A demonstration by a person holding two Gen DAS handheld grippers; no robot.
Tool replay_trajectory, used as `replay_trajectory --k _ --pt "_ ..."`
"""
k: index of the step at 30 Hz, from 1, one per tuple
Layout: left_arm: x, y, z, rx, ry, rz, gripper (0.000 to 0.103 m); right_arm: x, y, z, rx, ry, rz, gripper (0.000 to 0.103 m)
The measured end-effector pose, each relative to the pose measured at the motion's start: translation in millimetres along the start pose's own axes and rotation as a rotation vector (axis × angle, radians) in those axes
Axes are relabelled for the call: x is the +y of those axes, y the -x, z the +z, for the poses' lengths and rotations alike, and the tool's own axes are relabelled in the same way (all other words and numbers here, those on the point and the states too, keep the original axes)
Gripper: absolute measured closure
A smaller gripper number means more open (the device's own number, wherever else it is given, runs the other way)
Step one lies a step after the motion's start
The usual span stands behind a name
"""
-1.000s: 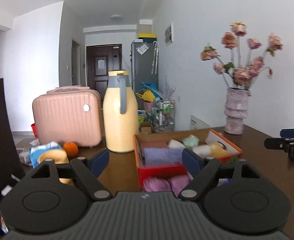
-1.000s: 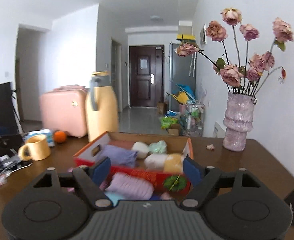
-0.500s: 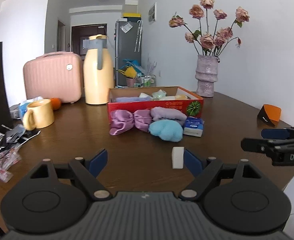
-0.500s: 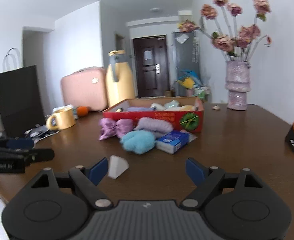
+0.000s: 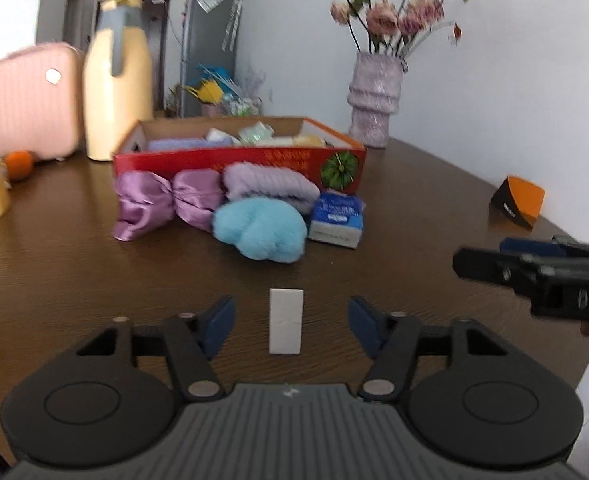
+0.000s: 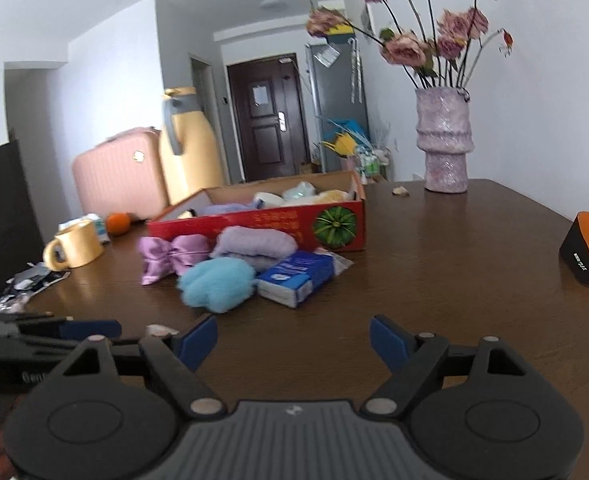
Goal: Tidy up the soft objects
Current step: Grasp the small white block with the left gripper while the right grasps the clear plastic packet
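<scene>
1. The left tool (image 5: 290,322) stood wide apart, holding nothing, low over the near edge of the table (image 5: 74,264).
2. A small white block (image 5: 286,321) stood upright on the table between the left tool's blue fingertips (image 5: 216,324), touching neither.
3. The right tool (image 6: 293,340) was likewise spread wide and empty, above the table near its near edge. In the left wrist view it appeared at the right (image 5: 478,264), side on.
4. A red cardboard box (image 5: 238,160) sat toward the middle of the table, with several soft items inside it: a lavender cloth (image 5: 186,144) and pale bundles (image 5: 254,134), details unclear.
5. Directly before the box's front wall lay a purple satin bow-shaped cushion (image 5: 162,202), a lilac fluffy piece (image 5: 268,186) and a light blue fluffy piece (image 5: 260,228), the blue one touching the lilac one on its near side.
6. A blue and white tissue pack (image 5: 336,218) lay just beside the blue fluffy piece, at the box's front right corner.
7. Toward the far edge of the table stood a yellow jug (image 5: 116,92), a pink case (image 5: 24,104) and a vase of flowers (image 5: 376,106).
8. A yellow mug (image 6: 74,244) and an orange fruit (image 6: 118,223) sat toward the left edge; an orange and black object (image 6: 586,252) lay at the right edge.
</scene>
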State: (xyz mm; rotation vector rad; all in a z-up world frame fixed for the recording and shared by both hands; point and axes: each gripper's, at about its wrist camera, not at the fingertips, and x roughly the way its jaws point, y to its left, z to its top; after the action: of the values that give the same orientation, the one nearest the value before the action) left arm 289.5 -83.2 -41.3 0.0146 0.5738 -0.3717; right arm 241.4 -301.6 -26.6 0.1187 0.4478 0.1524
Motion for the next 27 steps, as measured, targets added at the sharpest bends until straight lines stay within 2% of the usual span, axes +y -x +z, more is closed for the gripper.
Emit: replay_trajectory --k 2,3,5,8,13,17,21,24,25,26,27 --pt "3.2 -17.6 0.7 0.031 0.0 -0.017 0.066 -7.2 -15.3 8.4 0.008 0.0 -0.02 0.025" --pt "5.6 -24.7 0.3 0.048 0.002 -0.017 0.084 -10.2 -23.1 13.2 0.009 0.006 -0.026 0.025" --pt "10.0 -34.6 2.4 0.065 0.002 -0.016 0.084 -19.7 -45.0 27.2 0.013 0.022 -0.05 0.027" --pt "21.2 -36.4 16.3 0.014 -0.001 -0.011 0.084 -37.7 -83.8 51.8 0.032 0.024 -0.065 0.028" --pt "53.6 -41.4 52.6 -0.081 0.026 0.051 0.084 -62.4 -158.3 85.4 0.11 -0.004 -0.008 0.037" --pt "78.8 -49.7 67.6 -0.095 0.087 0.077 0.084 -64.0 -205.2 96.6 0.186 0.056 0.06 0.043" --pt "92.2 -61.2 67.0 -0.065 0.122 0.08 0.084 -57.5 -231.6 96.0 0.261 0.127 0.161 0.057" --pt "93.2 -64.0 65.4 -0.06 0.119 0.076 0.084 -52.4 -237.2 88.9 0.288 0.145 0.167 0.07" --pt "93.4 -64.3 65.5 -0.061 0.119 0.075 0.084 -50.4 -235.8 87.2 0.283 0.156 0.161 0.082" --pt "93.3 -64.0 64.5 -0.061 0.118 0.075 0.084 -48.6 -234.4 86.9 0.283 0.161 0.155 0.088" --pt "93.5 -63.8 63.5 -0.06 0.118 0.076 0.084 -48.6 -233.7 87.2 0.284 0.152 0.154 0.089"
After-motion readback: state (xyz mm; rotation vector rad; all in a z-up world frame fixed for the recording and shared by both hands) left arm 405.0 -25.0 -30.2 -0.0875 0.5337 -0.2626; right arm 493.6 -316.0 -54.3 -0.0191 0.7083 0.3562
